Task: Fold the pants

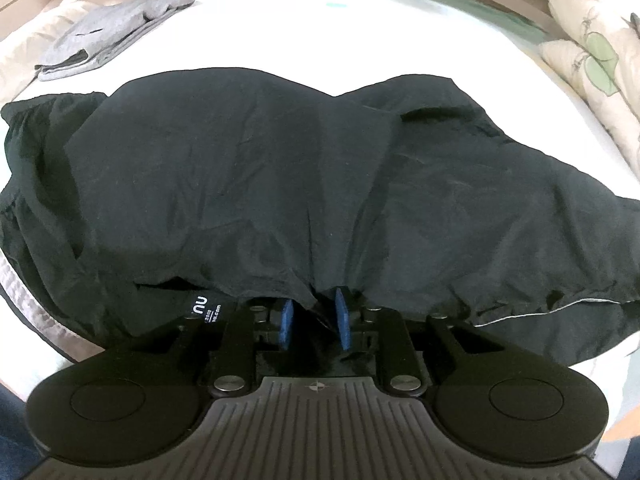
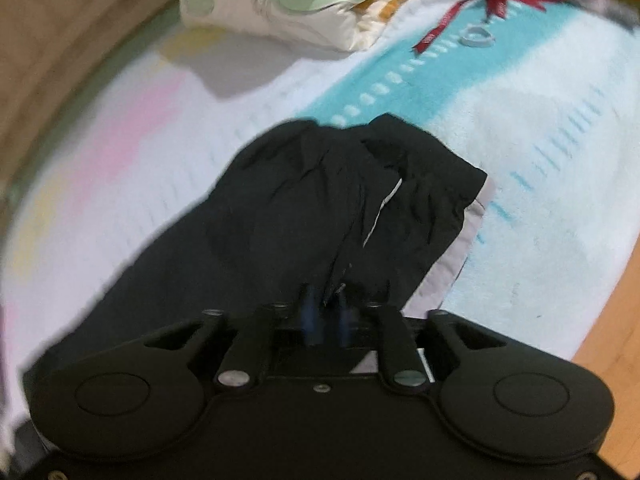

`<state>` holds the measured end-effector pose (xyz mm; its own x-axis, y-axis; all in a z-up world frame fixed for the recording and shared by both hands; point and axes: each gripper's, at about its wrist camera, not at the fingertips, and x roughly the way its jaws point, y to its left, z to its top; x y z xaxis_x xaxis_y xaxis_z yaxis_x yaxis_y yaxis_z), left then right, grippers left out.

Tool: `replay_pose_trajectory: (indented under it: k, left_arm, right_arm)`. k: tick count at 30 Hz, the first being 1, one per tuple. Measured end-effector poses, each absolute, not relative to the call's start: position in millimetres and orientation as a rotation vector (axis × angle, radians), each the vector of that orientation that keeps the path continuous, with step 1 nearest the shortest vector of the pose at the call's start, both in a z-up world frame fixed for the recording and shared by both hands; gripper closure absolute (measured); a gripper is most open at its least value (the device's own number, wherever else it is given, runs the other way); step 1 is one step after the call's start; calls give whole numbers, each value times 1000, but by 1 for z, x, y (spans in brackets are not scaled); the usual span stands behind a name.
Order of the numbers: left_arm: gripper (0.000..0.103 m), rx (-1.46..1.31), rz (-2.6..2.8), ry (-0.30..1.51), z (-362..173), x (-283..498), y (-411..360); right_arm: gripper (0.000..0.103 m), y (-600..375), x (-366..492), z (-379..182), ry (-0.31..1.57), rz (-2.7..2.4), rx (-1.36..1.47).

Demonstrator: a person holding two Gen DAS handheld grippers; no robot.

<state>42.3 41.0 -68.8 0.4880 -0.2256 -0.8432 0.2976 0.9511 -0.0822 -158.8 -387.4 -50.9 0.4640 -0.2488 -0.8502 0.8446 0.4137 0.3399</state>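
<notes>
Left wrist view: black pants (image 1: 280, 184) spread on white bed (image 1: 300, 36); left gripper (image 1: 316, 316) pinches near hem edge. Right gripper (image 2: 326, 312) pinches bunched cloth too. Judgement: thin, limp, light fabric; grip seams or hem.

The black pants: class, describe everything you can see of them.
The black pants are thin, wrinkled dark cloth with a pale piping line near one edge, lying spread and partly doubled over on the bed cover. The left gripper and right gripper each pinch a bunched edge.
</notes>
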Motion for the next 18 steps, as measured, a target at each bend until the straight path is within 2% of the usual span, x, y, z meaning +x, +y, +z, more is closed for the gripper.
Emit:
replay_pose_trajectory:
  k: [2,3,4,6,10,11,12,13,14,18]
  left_arm:
    - [81,85,-319,1009,-69,41,40]
    - [81,87,-320,1008,-69,41,40]
    - [81,85,-320,1009,-69,41,40]
    - [81,78,-321,1010,-69,42,42]
    - [80,77,-321,1009,-69,42,42]
    - [80,79,-320,1009,-69,42,42]
    - [80,81,-320,1008,-69,41,42]
    - [80,81,-320,1009,-69,42,42]
    - [80,78,-320,1011,-69,42,42]
    - [80,49,-318,1022,-68,45,45]
  right_arm:
    - [40,-390,-162,-48,756,-803,918]
    - [37,-392,-164,-49,739,-810,938]
    - [37,-393,-165,-50,725,-815,960]
    - [31,-403,-162,-55,710,-830,982]
    - [28,-409,-155,-60,694,-858,949]
    - [31,-409,-154,-61,688,-864,937]
    - [46,-413,-151,-64,682,-869,922]
    - [63,-413,-150,-64,686,-871,904]
    - [94,-415,-148,-64,703,-871,880]
    - [94,-413,-152,-58,687,-854,884]
